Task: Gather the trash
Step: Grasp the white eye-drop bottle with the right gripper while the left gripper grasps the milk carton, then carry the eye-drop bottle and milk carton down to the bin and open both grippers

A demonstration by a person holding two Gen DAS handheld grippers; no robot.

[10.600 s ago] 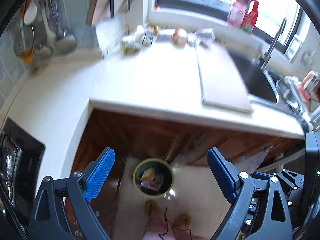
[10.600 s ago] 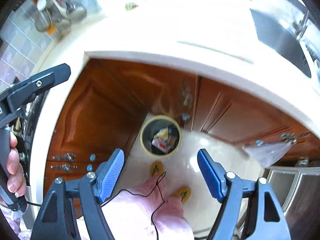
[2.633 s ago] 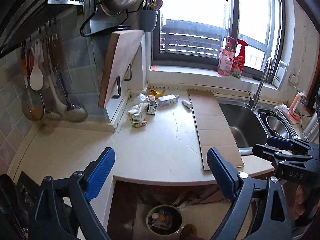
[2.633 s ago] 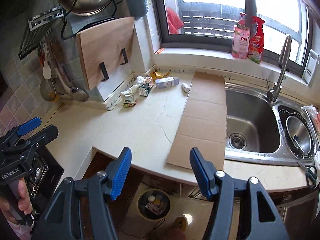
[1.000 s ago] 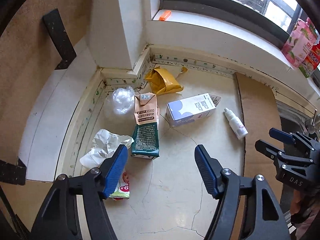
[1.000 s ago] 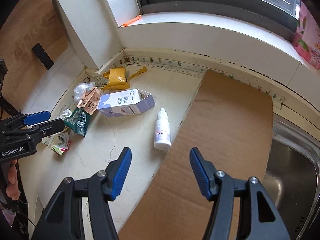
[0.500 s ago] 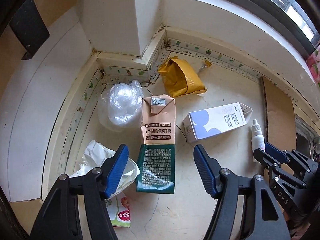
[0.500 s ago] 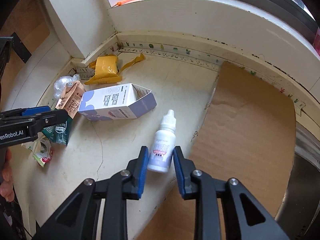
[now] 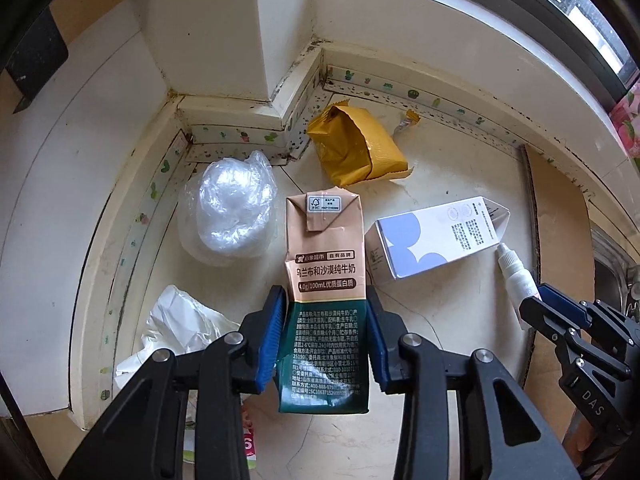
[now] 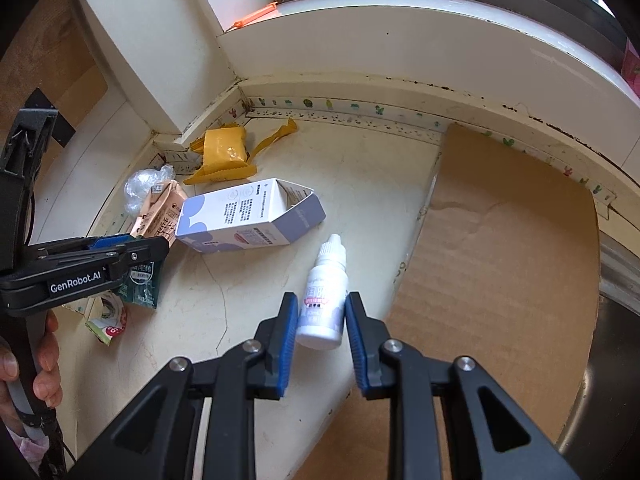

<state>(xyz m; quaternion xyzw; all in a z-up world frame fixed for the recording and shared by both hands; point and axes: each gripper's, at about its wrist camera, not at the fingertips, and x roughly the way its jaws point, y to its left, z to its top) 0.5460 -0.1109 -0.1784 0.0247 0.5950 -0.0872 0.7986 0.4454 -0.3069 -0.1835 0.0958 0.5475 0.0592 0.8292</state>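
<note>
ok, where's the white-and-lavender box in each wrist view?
Left wrist: white-and-lavender box lies right of centre, beside the milk carton that the left claw holds.
Right wrist: box lies left of centre, up-left of the dropper bottle.
Shared landmark: yellow wrapper near the corner.

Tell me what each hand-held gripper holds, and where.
Left hand-held gripper: milk carton, by its lower green sides. Right hand-held gripper: dropper bottle, by its body.
</note>
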